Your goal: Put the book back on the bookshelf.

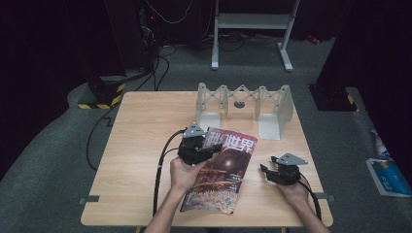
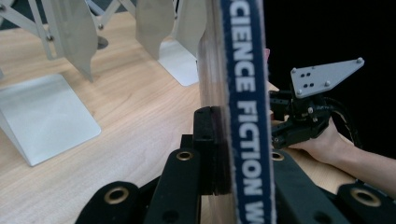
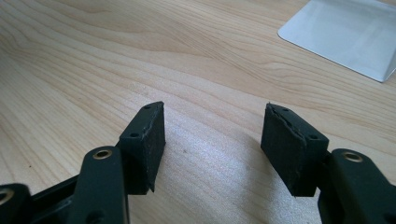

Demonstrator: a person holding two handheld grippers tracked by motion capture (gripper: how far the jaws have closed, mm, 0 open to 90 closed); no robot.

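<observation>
Left gripper (image 1: pixel 206 145) clamped on the spine edge of a science fiction magazine (image 1: pixel 221 170), rack beyond it.

The magazine's long axis runs toward the person, its near end low over the table (image 1: pixel 141 145). The empty expanding file rack (image 1: pixel 243 104) stands just past its far end. The right gripper (image 1: pixel 267 171), jaws apart and holding nothing, rests well to the right.

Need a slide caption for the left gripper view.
Left gripper clamps a magazine by its spine, above the wooden table.
</observation>
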